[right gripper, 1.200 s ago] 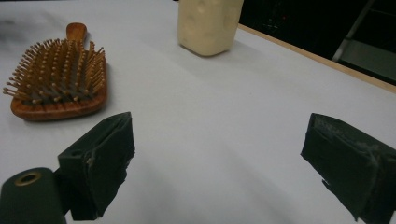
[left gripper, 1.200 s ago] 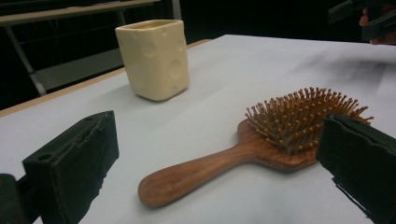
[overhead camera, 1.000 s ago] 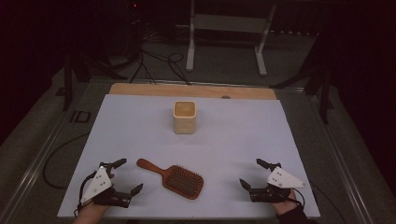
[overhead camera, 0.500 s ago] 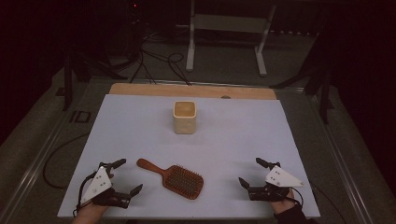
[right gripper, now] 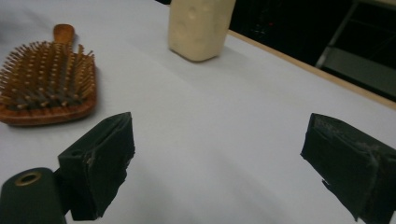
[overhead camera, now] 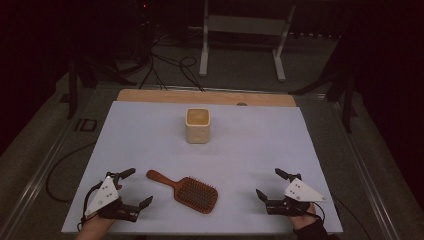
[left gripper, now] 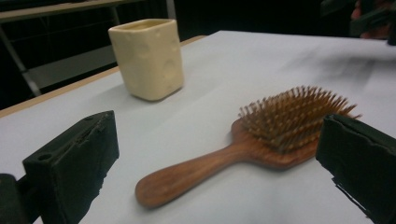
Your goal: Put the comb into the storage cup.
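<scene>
A wooden paddle hairbrush (overhead camera: 186, 192) lies bristles up near the front of the white tabletop (overhead camera: 260, 145), its handle pointing left and away. A cream square cup (overhead camera: 197, 125) stands upright at the middle of the far half. My left gripper (overhead camera: 139, 186) rests open just left of the brush handle, and in the left gripper view the brush (left gripper: 261, 135) lies between its black jaws (left gripper: 217, 163) with the cup (left gripper: 147, 58) behind. My right gripper (overhead camera: 268, 182) stands open to the right of the brush head, with nothing between its jaws (right gripper: 229, 168). The brush (right gripper: 46, 88) and cup (right gripper: 198, 25) lie beyond it.
A wooden strip (overhead camera: 205, 96) runs along the table's far edge. Beyond it are a grey metal stand (overhead camera: 240, 30) and cables on the dark floor (overhead camera: 165, 60). A wide bare stretch of tabletop separates the cup from the brush.
My right gripper has eased slightly toward the near edge. The brush, the cup and my left gripper have stayed where they were.
</scene>
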The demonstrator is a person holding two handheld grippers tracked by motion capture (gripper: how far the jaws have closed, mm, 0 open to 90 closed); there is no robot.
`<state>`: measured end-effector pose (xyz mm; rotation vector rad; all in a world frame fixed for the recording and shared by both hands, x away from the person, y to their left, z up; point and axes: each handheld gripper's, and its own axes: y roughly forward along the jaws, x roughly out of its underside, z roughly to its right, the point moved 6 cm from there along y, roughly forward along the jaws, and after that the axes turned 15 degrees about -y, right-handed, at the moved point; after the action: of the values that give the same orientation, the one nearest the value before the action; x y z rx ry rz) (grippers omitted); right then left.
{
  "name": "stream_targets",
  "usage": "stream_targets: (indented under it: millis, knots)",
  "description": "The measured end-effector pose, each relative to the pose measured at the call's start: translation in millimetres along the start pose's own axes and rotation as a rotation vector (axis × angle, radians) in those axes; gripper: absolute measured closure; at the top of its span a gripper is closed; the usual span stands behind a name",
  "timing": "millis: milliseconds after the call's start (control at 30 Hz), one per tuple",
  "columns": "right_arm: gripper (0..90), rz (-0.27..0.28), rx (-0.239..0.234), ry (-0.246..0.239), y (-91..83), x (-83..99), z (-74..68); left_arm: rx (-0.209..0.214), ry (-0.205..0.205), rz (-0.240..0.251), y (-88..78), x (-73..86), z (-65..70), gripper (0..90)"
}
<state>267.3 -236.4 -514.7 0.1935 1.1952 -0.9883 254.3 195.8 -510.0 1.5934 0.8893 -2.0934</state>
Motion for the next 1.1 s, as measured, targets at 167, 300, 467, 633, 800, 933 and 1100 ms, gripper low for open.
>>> stream_targets:
  millis: [167,300,467,633,800,933,1100]
  knots:
    - [8.9,0.004,0.002,0.004,-0.8,-1.0,-0.4,0.022,-0.018,-0.025,-0.3,-13.8,1.9,0.3]
    - [8.9,0.014,0.004,0.02,-1.7,-1.9,0.1,0.032,-0.005,-0.025,-1.8,-26.3,3.9,0.2]
    - [8.9,0.012,0.008,0.017,-2.4,-2.0,0.5,0.036,0.01,-0.024,-5.0,-41.2,2.7,0.2]
    - [8.9,0.013,0.008,0.016,-2.4,-2.6,0.1,0.016,0.02,-0.036,-6.8,-54.5,-1.9,0.3]
    - [8.9,0.016,0.006,0.017,-2.0,-2.5,0.2,0.017,0.01,-0.05,-5.4,-66.2,-5.2,0.3]
    - [8.9,0.016,0.005,0.016,-1.8,-2.5,0.0,0.019,0.01,-0.084,-0.3,-73.8,-6.5,0.3]
    - [8.9,0.014,0.002,0.015,-1.5,-2.6,-0.7,0.015,0.001,-0.098,12.3,-78.4,-10.3,0.3]
